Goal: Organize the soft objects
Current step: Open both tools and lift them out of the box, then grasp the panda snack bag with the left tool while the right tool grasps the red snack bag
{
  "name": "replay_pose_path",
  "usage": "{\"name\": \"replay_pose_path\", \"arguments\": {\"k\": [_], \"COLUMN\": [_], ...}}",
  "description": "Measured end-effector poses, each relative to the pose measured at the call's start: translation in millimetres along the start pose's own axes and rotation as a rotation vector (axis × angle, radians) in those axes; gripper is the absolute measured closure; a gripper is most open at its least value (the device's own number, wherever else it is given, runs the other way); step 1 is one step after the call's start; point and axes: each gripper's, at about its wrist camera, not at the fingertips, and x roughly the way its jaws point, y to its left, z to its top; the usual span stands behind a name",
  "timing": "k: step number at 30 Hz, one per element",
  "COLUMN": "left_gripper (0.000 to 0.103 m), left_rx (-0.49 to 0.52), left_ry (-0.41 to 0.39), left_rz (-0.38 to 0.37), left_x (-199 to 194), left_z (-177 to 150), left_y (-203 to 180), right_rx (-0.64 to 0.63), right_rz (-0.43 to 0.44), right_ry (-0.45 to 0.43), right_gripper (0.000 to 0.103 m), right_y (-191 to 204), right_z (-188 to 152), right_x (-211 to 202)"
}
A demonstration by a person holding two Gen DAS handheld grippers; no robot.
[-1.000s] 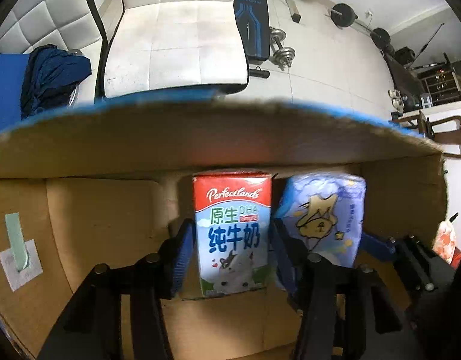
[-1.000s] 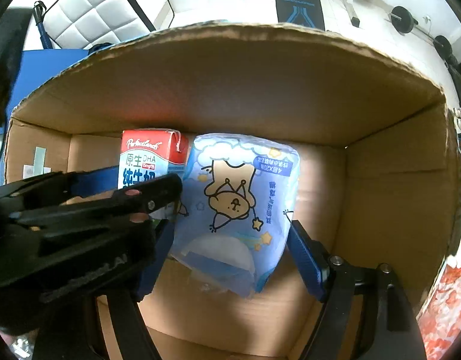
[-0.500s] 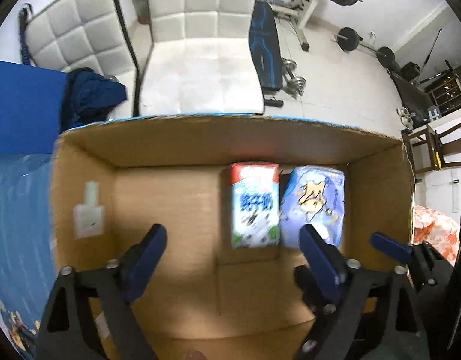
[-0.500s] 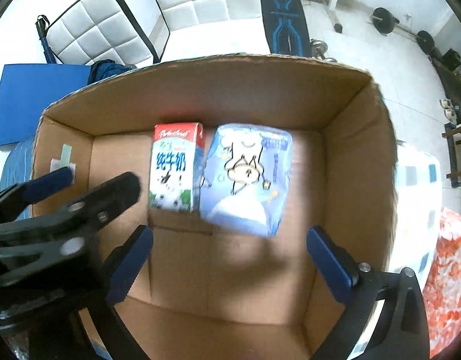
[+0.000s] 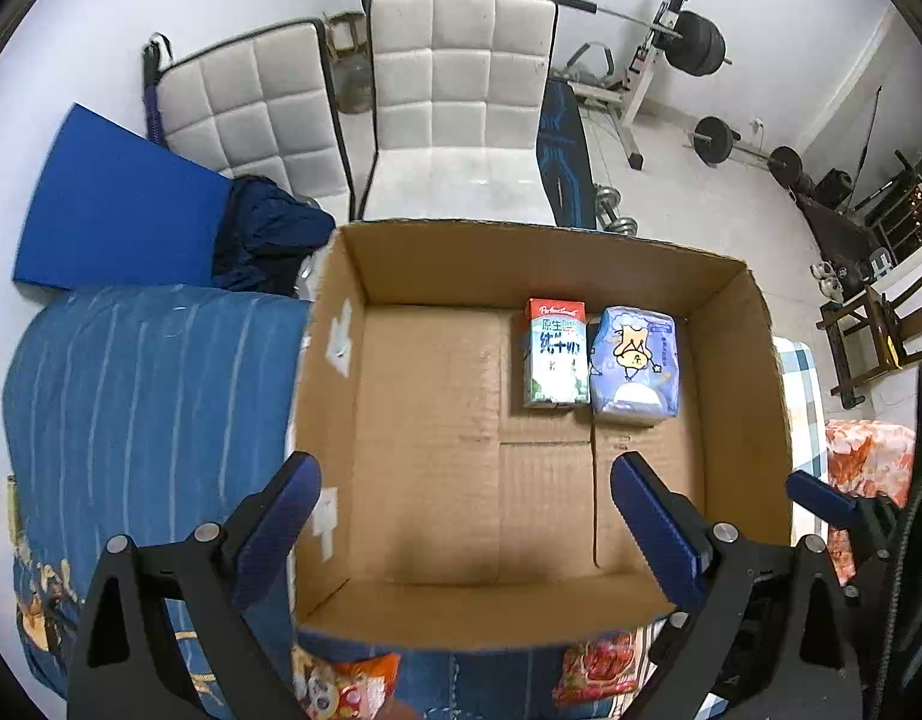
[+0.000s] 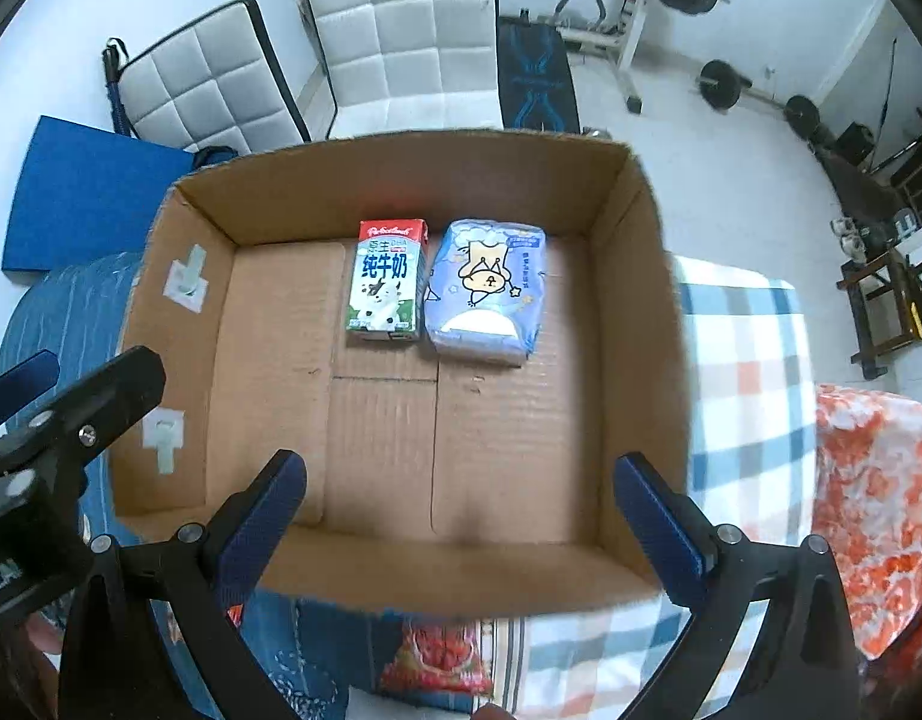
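Here milk carton (image 6: 386,279) beside tissue pack (image 6: 488,291), packed along cardboard box (image 6: 401,186) far wall to save room; left gripper (image 5: 464,516), right gripper (image 6: 461,510) fingers apart, empty

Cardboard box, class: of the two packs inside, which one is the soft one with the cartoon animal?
The blue tissue pack, right of the red-topped milk carton; the carton shows a cow and rigid edges.
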Motion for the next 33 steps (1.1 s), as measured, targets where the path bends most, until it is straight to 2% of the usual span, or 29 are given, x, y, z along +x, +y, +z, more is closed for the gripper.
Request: {"name": "replay_pose_path", "arguments": {"k": [5,13,20,26,31,33], "left_gripper": [0.004,0.004,0.004,0.004,0.004,0.004], "left_rx": [0.015,0.026,0.010,-0.036,-0.099,-0.156], "left_ry": [-0.056,-0.128,-0.162,-0.161,-0.100,-0.044], "left_rz": [0.027,0.025,0.006,-0.007,0.018,0.028], "left_x": [-31.9,-82.0,-115.8,-131.8,-115.1,-95.9], "left_z": [-20.4,-49.1,-69.7,-91.2,-113.5,-124.8], "left_y": [-6.5,-14.8,-14.9,0.5,29.0,48.6], "right_rx": [0.004,0.007,0.014,0.030,0.059,0.079], "right_rz": [0.003,0.010,0.054,0.080,0.089,0.098], "right_ry": [-0.040,-0.121,-0.126,-0.042,0.083,0.127], "right_gripper": [0.000,0.000,0.000,0.000,0.000,0.000], "right_y": [-7.8,-15.1,-18.2,-23.4,-27.6,-28.7], "right_z": [-20.0,-50.4,-77.1,-102.9,-122.6,-128.4], "right_x": [-40.3,-104.5,-128.6,-108.3,-45.9,-19.6]}}
